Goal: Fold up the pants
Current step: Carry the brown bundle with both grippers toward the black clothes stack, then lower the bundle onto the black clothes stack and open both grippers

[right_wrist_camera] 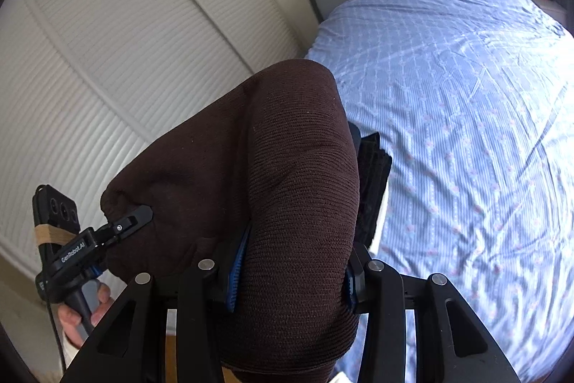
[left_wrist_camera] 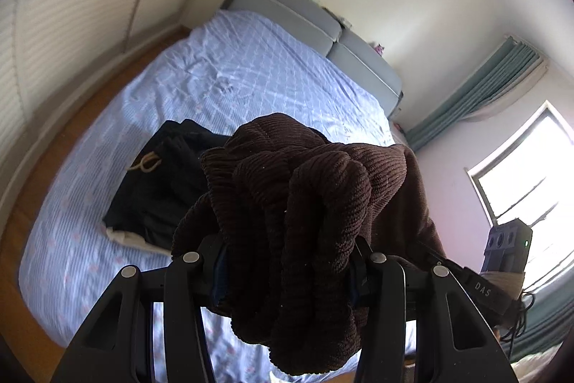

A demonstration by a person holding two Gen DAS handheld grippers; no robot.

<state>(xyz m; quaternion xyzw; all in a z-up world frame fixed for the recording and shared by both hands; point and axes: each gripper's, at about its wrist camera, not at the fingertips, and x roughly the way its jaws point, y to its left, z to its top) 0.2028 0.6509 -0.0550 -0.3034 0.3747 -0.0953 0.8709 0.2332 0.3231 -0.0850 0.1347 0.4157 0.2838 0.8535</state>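
Brown corduroy pants (left_wrist_camera: 305, 203) hang bunched in the air above the bed, held by both grippers. My left gripper (left_wrist_camera: 287, 261) is shut on a thick bunch of the brown fabric. My right gripper (right_wrist_camera: 290, 261) is shut on another part of the same pants (right_wrist_camera: 280, 149), which drape over its fingers and hide the tips. The left gripper (right_wrist_camera: 132, 221) also shows in the right wrist view, pinching the cloth at lower left. The right gripper's body (left_wrist_camera: 502, 261) shows at the right edge of the left wrist view.
A bed with a light blue patterned sheet (left_wrist_camera: 251, 78) and grey headboard (left_wrist_camera: 323, 34) lies below. A pile of dark clothes (left_wrist_camera: 158, 182) with a tan drawstring lies on it. White slatted wardrobe doors (right_wrist_camera: 107, 60) stand left. A window (left_wrist_camera: 531, 167) and teal curtain are right.
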